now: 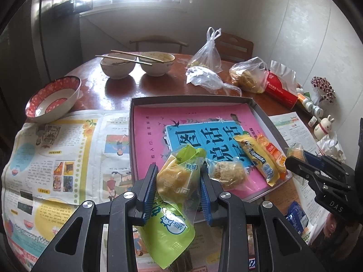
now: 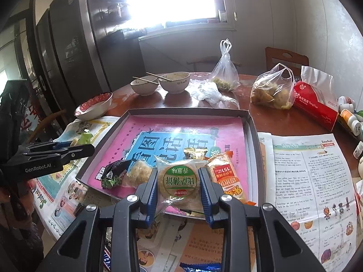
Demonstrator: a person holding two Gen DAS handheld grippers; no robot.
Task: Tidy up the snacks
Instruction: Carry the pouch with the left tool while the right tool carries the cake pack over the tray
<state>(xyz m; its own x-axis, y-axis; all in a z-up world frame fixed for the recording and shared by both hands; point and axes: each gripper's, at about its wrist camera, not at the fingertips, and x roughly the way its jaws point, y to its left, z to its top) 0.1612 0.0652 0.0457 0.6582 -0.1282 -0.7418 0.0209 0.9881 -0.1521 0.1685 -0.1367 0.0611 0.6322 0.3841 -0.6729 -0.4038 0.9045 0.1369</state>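
Left wrist: clamping green pack (image 1: 178, 181) loosely by wrapper, risking slipping short of tray (image 1: 195, 98) near edge; right gripper (image 2: 178, 187) pinching round biscuit pack (image 2: 178, 182).

The left gripper (image 1: 179, 176) tilts downward, its blue-padded jaws closed on a green packet (image 1: 175, 195) (the packet's lower end hangs below the pads). The right gripper (image 2: 178, 181) tilts downward too, its jaws clamped on a round cracker pack (image 2: 178, 181). Each shows in the other's view, out to the side, with a bit of the person's hand (image 1: 331, 226) behind it.
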